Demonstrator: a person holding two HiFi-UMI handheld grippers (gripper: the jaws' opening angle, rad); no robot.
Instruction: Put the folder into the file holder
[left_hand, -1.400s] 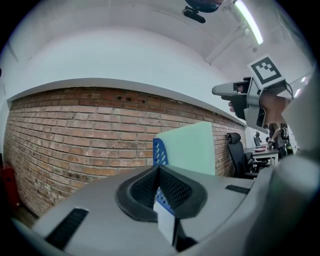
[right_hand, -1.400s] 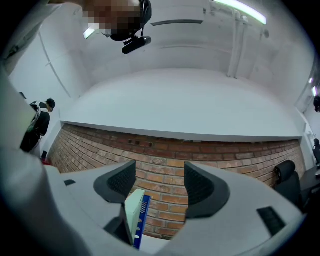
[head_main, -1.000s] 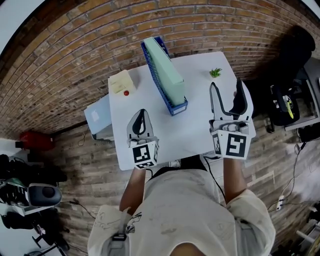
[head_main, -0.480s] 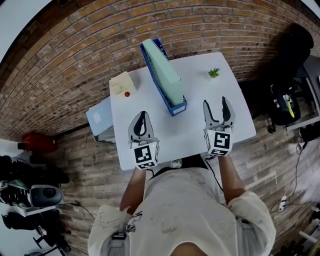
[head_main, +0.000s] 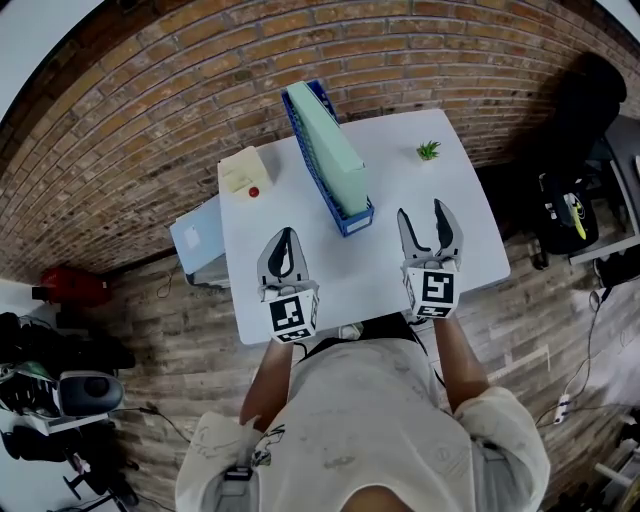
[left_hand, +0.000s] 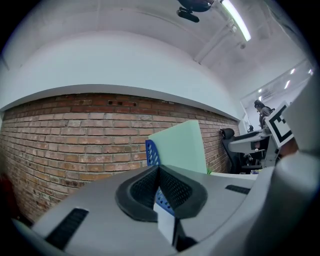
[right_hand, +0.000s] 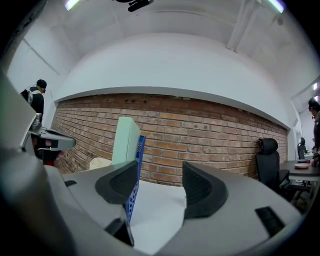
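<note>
The folder (head_main: 328, 150) already stands on edge inside the file holder (head_main: 356, 216), near the far side of the table (head_main: 400, 190); judged from that, the task looks done and nothing remains to carry.

In the head view the holder's long axis runs from about 11 o'clock to 5 o'clock, and its near end points back between your two hands. From your left gripper (head_main: 284, 238) that near end lies at about 2 o'clock; from your right gripper (head_main: 422, 212) it lies at about 9 o'clock. The right looks slightly the nearer, though the difference is small. Both grippers are well apart from the holder and point across the table.

Your left gripper is clenched, its pads meeting with nothing between them. Your right gripper is released, its jaws wide after just closing a touch, with only bare table showing in the gap.

In the left gripper view the folder (left_hand: 180, 147) rises above the holder (left_hand: 151, 152); in the right gripper view the folder (right_hand: 125, 140) is seen edge-on beside the blue wall (right_hand: 136, 165).

The holder's walls hide the folder's bottom edge, so it is probably seated on the floor of the holder, but no view confirms it. The gripper bodies block the lower part of both gripper views.
</note>
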